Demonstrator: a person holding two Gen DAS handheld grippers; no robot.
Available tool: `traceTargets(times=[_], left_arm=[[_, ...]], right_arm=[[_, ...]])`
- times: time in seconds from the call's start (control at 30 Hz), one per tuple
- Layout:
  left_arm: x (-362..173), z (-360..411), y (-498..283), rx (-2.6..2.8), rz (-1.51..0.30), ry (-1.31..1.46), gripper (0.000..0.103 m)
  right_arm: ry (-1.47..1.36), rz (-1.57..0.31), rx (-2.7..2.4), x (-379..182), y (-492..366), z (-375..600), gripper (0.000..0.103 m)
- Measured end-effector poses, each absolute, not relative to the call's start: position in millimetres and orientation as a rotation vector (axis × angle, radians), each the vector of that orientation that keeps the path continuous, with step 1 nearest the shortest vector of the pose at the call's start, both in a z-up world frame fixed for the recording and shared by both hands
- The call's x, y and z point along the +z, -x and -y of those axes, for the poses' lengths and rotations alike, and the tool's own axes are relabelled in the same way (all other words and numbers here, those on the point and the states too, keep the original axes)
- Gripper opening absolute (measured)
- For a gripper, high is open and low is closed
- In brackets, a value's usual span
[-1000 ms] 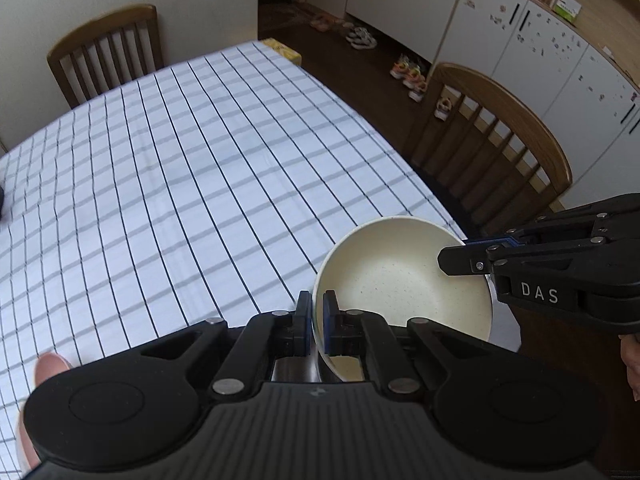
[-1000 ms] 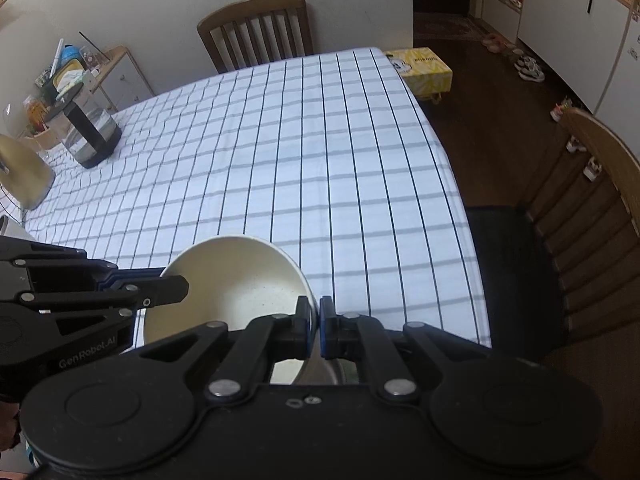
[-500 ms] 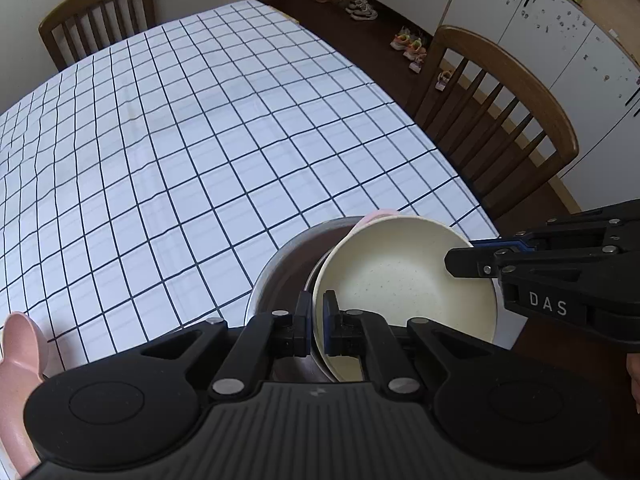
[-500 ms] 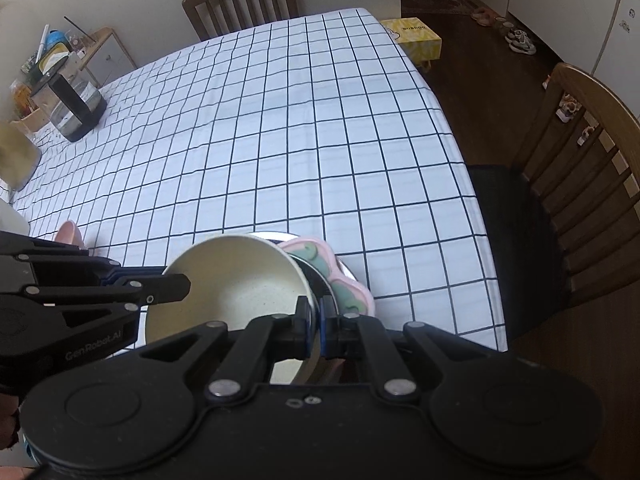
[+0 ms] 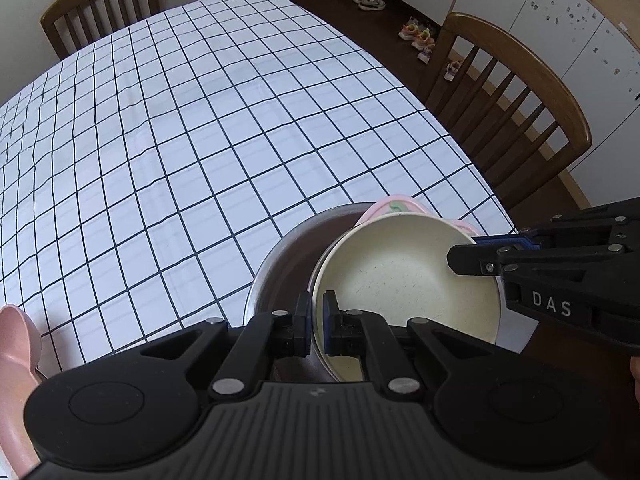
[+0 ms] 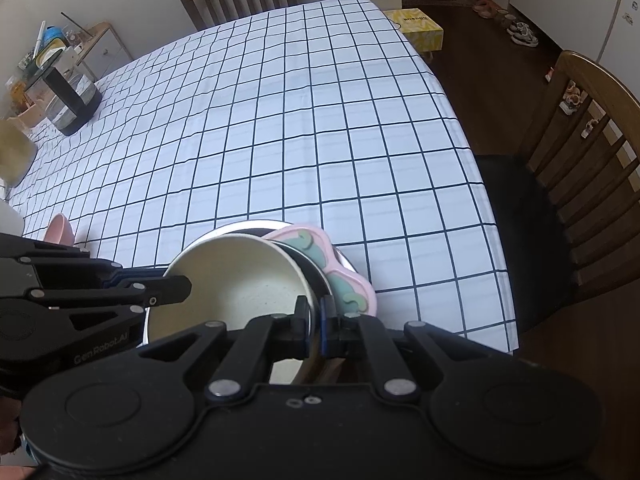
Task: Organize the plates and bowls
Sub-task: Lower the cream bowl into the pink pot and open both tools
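Note:
A cream speckled bowl (image 5: pixel 404 276) is held by both grippers above a metal bowl (image 5: pixel 276 268) and a pink plate with green shapes (image 5: pixel 394 205). My left gripper (image 5: pixel 316 320) is shut on the cream bowl's near rim. My right gripper (image 6: pixel 318 322) is shut on the opposite rim of the cream bowl (image 6: pixel 236 280). The metal bowl (image 6: pixel 256 225) and pink plate (image 6: pixel 344 280) sit on the checked tablecloth (image 6: pixel 280 120) near its front right corner. The right gripper also shows in the left wrist view (image 5: pixel 472 256).
A pink bowl (image 5: pixel 16 356) sits at the left; it also shows in the right wrist view (image 6: pixel 60 230). A dark lidded pot (image 6: pixel 70 100) stands at the table's far left. Wooden chairs stand at the far end (image 5: pixel 100 4) and the right side (image 5: pixel 516 92).
Both grippers have lifted the cream bowl higher and tilted the views down. The metal bowl and pink plate beneath have come into view.

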State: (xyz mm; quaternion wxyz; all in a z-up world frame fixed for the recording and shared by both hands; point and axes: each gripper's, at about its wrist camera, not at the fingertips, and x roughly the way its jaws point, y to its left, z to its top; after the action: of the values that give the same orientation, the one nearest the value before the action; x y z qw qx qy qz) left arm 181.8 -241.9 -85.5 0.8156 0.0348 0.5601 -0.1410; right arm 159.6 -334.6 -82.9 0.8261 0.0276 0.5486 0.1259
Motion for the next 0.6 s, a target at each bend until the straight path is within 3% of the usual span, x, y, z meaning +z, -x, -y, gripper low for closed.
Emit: traceTargets(times=[0.6], left_arm=[[-76,234,-169,-0.336,-1.139,-0.076,0.005]], right_arm=[[-0.053,-1.119,0.301,-67,-154,327,0.032]])
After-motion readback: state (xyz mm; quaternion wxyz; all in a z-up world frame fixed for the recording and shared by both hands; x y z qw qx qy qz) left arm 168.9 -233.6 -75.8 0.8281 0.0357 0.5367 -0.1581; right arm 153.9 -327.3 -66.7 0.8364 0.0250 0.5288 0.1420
